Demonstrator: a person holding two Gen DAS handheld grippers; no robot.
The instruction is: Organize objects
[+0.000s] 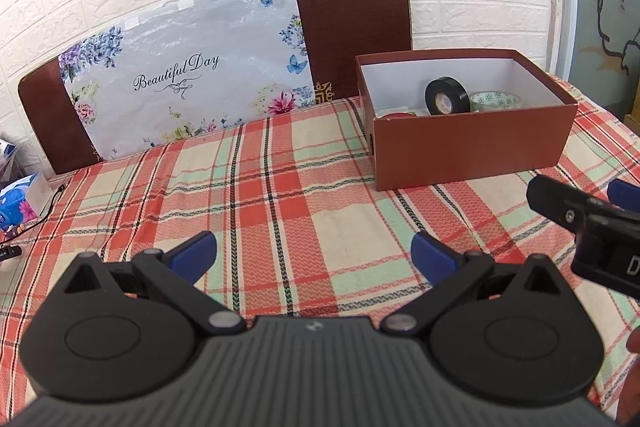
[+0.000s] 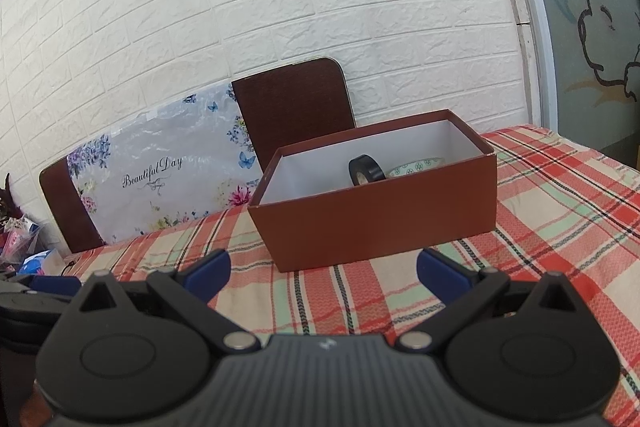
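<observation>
From the left wrist, the left gripper (image 1: 314,251) hangs released and empty over the checked tablecloth (image 1: 280,195). One brown box (image 1: 472,155) sits well ahead to the right. It holds one black tape roll (image 1: 447,95) standing on edge, one patterned bowl (image 1: 496,101) just beside it and something red, presumably all gathered there as tidied.

From the right wrist, the right gripper (image 2: 324,269) is likewise spread and empty, near the box (image 2: 380,223). Only one tape roll (image 2: 366,170) and the bowl's rim (image 2: 416,165) show.
</observation>
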